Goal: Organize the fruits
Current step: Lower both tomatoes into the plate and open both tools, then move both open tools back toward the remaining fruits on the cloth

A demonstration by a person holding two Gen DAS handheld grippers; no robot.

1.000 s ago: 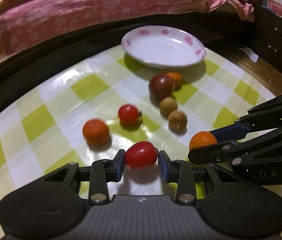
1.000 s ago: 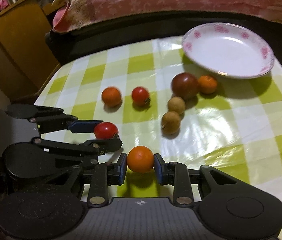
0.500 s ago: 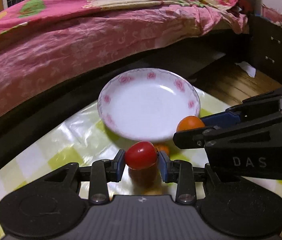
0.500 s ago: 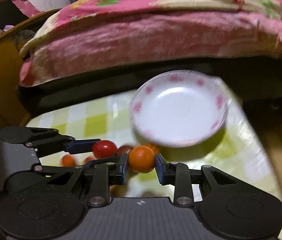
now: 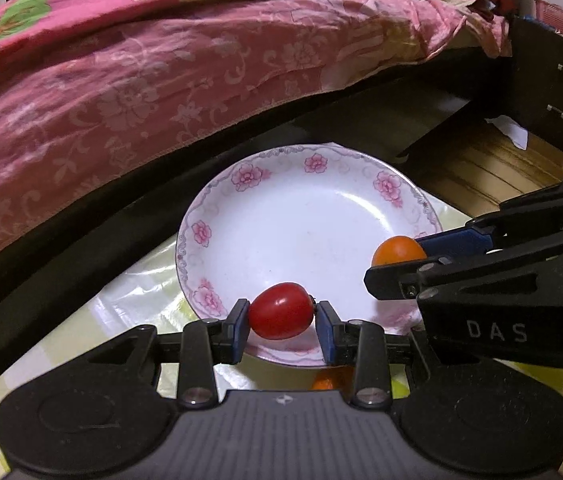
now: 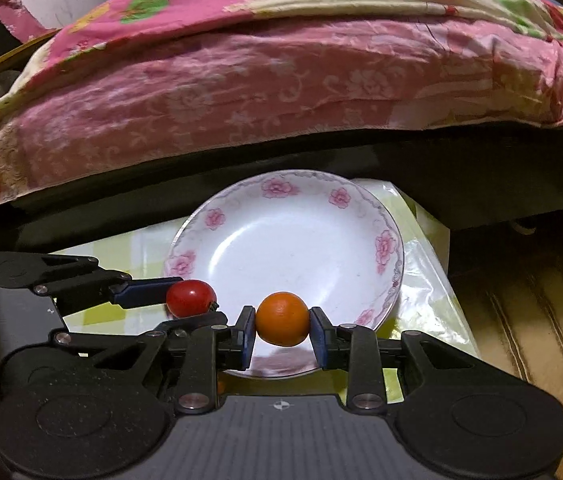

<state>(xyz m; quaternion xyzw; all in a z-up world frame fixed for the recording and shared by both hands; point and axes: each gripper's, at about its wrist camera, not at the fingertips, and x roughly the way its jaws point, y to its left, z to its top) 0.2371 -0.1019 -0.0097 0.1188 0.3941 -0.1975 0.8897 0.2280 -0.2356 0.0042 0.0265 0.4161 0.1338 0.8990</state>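
My left gripper (image 5: 281,318) is shut on a red cherry tomato (image 5: 280,311) and holds it over the near rim of the white plate with pink flowers (image 5: 301,224). My right gripper (image 6: 282,326) is shut on a small orange fruit (image 6: 282,319) over the same plate (image 6: 293,236). Each gripper shows in the other's view: the right one with its orange fruit (image 5: 397,250) to the right, the left one with its tomato (image 6: 190,298) to the left. The plate is empty. Another orange fruit (image 5: 327,382) peeks out below the left gripper.
The plate sits at the far edge of the yellow-green checked tablecloth (image 6: 421,240). A bed with a pink flowered cover (image 5: 161,80) rises just behind the table. A wooden floor (image 6: 533,320) lies to the right and a dark cabinet (image 5: 553,92) at the far right.
Both grippers have carried their fruits forward from the table's middle to above the plate. The other fruits on the cloth have dropped out of view. The jaws stayed shut.
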